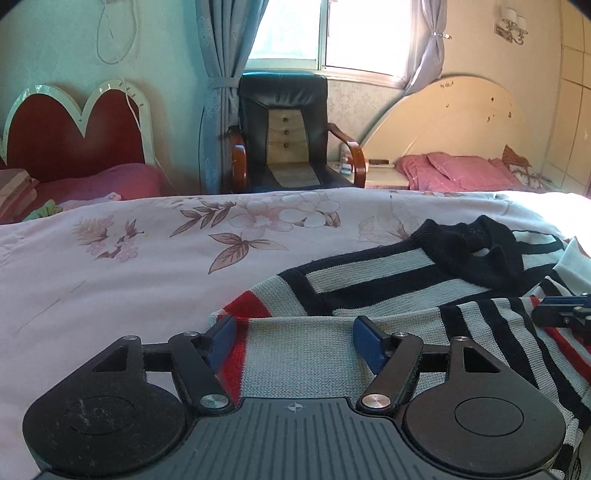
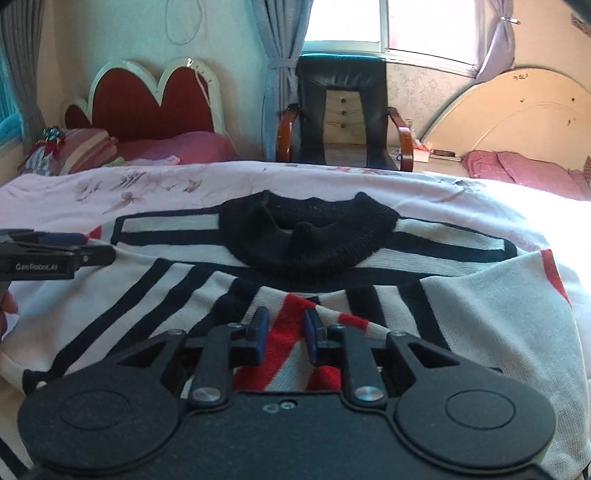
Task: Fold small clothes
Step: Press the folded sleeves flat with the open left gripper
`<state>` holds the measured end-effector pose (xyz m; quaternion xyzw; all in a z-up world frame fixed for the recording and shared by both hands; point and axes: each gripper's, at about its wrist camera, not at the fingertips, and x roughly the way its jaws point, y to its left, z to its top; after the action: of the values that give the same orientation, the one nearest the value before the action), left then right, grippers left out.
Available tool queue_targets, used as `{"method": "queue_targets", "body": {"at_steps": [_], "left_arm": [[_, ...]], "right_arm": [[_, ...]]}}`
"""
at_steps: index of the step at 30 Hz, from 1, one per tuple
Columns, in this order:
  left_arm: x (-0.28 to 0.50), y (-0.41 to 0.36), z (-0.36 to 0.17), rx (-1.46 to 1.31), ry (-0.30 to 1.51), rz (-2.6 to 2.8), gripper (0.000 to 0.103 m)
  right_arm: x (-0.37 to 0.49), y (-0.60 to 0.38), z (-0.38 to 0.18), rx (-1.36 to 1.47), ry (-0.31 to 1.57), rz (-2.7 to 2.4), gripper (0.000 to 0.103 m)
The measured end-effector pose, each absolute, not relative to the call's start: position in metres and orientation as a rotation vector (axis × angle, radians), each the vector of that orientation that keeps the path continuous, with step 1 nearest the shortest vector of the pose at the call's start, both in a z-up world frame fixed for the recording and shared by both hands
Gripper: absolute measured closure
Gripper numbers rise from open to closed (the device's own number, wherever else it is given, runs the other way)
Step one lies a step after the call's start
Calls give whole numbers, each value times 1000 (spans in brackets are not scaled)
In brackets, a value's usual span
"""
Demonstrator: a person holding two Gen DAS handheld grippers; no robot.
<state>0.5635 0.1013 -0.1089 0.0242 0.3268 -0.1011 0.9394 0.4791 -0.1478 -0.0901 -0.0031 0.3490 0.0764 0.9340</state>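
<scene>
One striped sweater [image 2: 332, 258], two grippers [image 1: 295, 341] [image 2: 282, 334], one armchair [image 1: 284, 129], two headboards [image 1: 74, 125] [image 1: 454, 118], one window [image 1: 332, 33].

Sweater [image 2: 480, 314] hem hidden behind right gripper [image 2: 284, 332]

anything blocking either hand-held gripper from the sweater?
Nothing visible. The left hand-held gripper sits open right over the folded sleeve of the sweater, jaws straddling the knit. The right hand-held gripper is nearly closed over the red-striped fold; whether it pinches the knit is unclear.
</scene>
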Motion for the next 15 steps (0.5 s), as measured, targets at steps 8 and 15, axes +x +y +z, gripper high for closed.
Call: {"method": "queue_targets", "body": {"at_steps": [8,15], "left_arm": [[531,92,-89,-22,626,-137,17],[508,48,-101,9,690,-191,17]], "right_arm": [[474,-156,-71,43,681,123,80],[476,-136,-85,-10,728,165,81]]}}
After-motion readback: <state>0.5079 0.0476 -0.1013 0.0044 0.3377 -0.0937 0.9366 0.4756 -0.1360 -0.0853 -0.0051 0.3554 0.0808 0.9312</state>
